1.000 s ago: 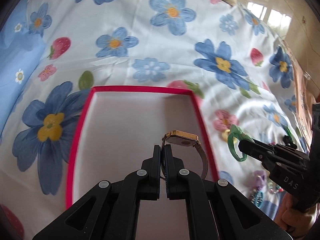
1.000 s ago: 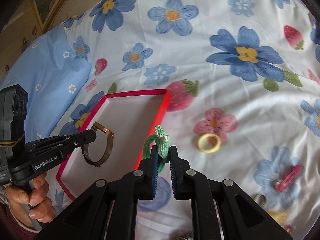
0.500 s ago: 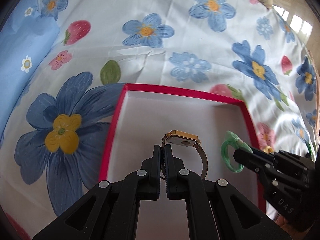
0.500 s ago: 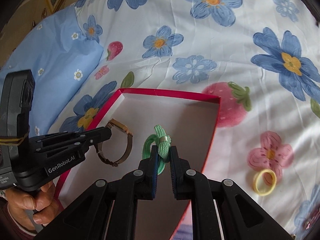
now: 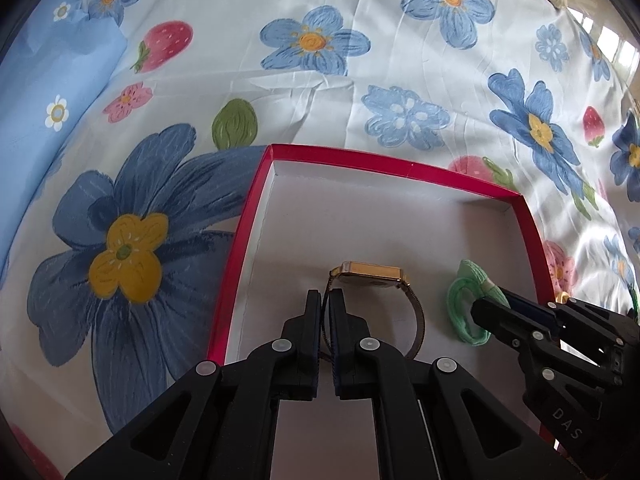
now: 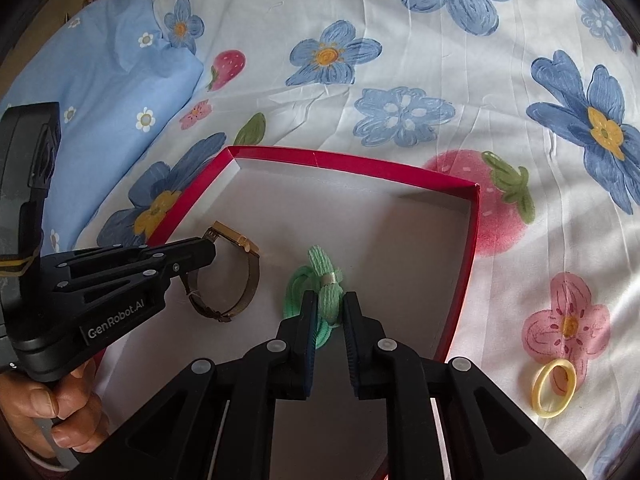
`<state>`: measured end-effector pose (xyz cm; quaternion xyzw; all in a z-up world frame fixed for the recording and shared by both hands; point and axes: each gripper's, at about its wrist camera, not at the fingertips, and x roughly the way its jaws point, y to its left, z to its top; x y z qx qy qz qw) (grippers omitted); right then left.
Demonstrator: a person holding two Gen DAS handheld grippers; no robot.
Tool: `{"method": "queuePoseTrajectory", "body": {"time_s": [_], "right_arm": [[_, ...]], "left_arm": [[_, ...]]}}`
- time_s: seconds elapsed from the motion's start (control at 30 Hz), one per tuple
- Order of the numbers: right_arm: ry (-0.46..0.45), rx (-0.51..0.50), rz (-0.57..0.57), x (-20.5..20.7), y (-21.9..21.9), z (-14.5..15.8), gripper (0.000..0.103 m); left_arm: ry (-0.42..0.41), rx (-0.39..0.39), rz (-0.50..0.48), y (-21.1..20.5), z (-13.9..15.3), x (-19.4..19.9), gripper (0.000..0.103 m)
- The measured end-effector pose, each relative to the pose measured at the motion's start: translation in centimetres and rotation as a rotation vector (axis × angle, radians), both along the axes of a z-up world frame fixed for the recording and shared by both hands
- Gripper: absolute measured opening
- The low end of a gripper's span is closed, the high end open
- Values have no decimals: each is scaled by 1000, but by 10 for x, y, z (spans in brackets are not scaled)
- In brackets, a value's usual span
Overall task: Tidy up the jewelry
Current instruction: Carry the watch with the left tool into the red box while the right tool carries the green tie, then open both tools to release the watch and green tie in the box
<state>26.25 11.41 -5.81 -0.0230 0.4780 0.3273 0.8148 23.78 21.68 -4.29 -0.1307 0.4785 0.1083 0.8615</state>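
Grippers now over red box [image 5: 400, 168], right gripper [image 6: 329, 308] opening.

White bedsheet [image 6: 420, 60] printed with blue flowers, strawberries, pink blossoms; creased. Light-blue pillow [image 6: 100, 76] with small daisies, far left. Bright window reflection on floor [image 5: 616, 44], far right.

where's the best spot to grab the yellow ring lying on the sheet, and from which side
Take the yellow ring by one side of its band, coming straight down from above. It lies flat on the bedsheet outside the red box, with an open centre, so one finger could probably drop inside the loop and the other outside. Nothing crowds it.
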Motion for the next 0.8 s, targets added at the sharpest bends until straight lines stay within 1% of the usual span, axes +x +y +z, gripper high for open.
{"method": "queuePoseTrajectory", "body": {"time_s": [0.03,0.07,0.1,0.13,0.17,0.23,0.37,0.53,0.6,0.8], "right_arm": [[-1,1,-3,0,0,0,15],[1,7,-4,0,-1,1,20],[6,21,-3,0,-2,2,23],[6,26,-4,0,-3,3,32],[3,29,-6,-1,-4,5,38],[3,38,-8,-2,-6,8,39],[-8,73,-21,-8,-17,22,39],[-17,119,-58,-21,-41,38,40],[-22,132,-75,-26,-52,43,43],[-38,155,-148,-44,-97,56,44]], "left_arm": [[-3,-2,3,1,1,-1,6],[-5,-3,4,1,2,-2,6],[-9,1,4,1,5,-3,10],[-11,8,4,1,6,-5,16],[-13,19,5,0,8,-7,20],[-21,43,6,-2,14,-12,22],[-42,53,7,-8,25,-27,24],[-67,44,-9,-21,39,-49,33],[-77,40,-23,-28,45,-57,34],[-100,23,-63,-49,60,-75,39]]}}
